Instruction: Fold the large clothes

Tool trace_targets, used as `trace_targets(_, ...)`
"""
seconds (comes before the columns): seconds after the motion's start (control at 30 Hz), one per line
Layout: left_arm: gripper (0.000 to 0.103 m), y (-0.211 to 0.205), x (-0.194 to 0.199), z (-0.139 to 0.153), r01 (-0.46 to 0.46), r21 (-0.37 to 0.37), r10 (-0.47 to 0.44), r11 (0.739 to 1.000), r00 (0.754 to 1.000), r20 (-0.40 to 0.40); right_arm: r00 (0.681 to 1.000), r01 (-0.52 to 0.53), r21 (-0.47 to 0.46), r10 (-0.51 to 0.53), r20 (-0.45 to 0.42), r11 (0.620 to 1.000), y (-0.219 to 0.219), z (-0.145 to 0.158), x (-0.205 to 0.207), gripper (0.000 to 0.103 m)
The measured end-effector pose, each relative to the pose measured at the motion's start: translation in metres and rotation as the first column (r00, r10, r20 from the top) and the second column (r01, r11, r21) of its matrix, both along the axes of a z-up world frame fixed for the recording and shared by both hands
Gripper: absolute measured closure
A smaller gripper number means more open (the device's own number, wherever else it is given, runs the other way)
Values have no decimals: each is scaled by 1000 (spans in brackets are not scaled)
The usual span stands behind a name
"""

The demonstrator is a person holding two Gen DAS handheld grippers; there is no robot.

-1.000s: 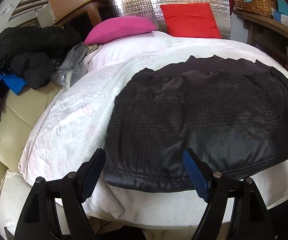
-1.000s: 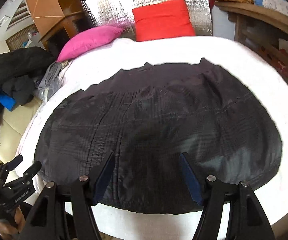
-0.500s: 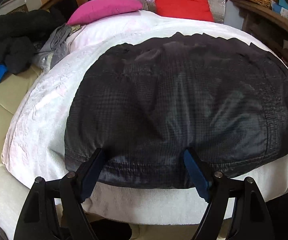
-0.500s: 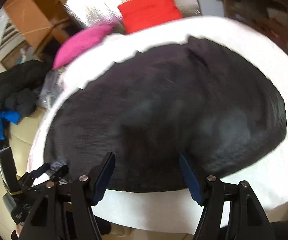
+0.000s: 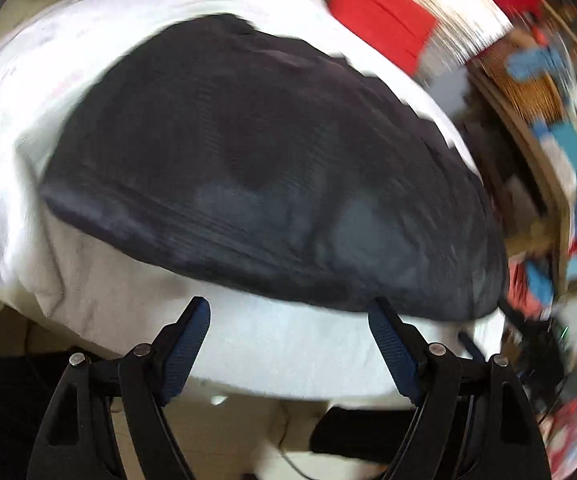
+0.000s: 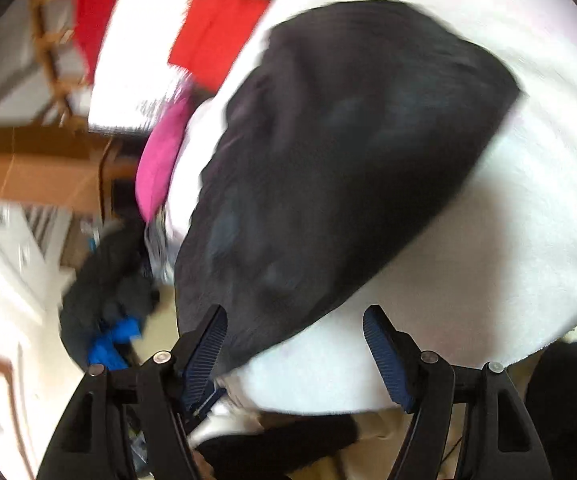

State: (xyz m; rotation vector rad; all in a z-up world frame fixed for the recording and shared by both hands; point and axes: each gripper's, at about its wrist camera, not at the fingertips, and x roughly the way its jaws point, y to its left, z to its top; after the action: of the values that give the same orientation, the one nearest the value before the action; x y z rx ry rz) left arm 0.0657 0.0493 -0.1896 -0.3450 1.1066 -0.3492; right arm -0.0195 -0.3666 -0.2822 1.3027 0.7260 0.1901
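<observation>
A large black garment (image 5: 272, 168) lies spread flat on a white-covered surface (image 5: 288, 352). It also shows in the right wrist view (image 6: 336, 168), tilted and blurred. My left gripper (image 5: 290, 320) is open and empty, just short of the garment's near hem toward its right corner. My right gripper (image 6: 294, 328) is open and empty, over the garment's near left corner at the white cover's edge (image 6: 448, 300). Both views are motion-blurred.
A red cushion (image 5: 384, 20) and a pink cushion (image 6: 160, 160) lie at the far side. A pile of dark and blue clothes (image 6: 108, 304) sits to the left. Wooden shelving with a basket (image 5: 536, 92) stands at the right.
Both grippers have swung sharply: the left view rolled toward the garment's right corner, the right view rolled toward its left corner. Both stayed open. The garment has not moved.
</observation>
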Motion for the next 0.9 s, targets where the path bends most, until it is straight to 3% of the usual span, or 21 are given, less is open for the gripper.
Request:
trace_targets(0.1,21,26,10,-6,-112,-22,112,993,994,-16,997,69,113,-70,11,991,-12,-16,3,29)
trace_targets(0.2,21,54,18,-19,-210,-57,206,976,976,-76,992,122,156,-124,1,980,-17,-24,9,29)
trace_targets(0.33,19,89,22,-23,-315,-118,305,942,947,-99,964,260,188,-266,9,947,-37,-26,-6,29)
trace_targets(0.5,19,112,38,-19,-371,-177,353,912,927,-126,960,274,229,-279,-12,934,-55,-34,5,26)
trace_targets(0.6,19,123,48,-9,-383,-152,371,911,923,-103,958,275,252,-287,12,928,-64,-35,10,26)
trace_targets(0.77,19,126,87,-6,-238,-86,226,967,965,-132,961,261,260,-275,19,930,-89,-31,24,26)
trace_targets(0.83,19,120,107,-7,-105,-91,91,990,985,-144,954,286,212,-298,29,934,-105,-25,21,26)
trace_targets(0.9,19,113,121,-11,-22,-116,3,993,986,-165,964,239,227,-258,60,944,-119,-24,29,15)
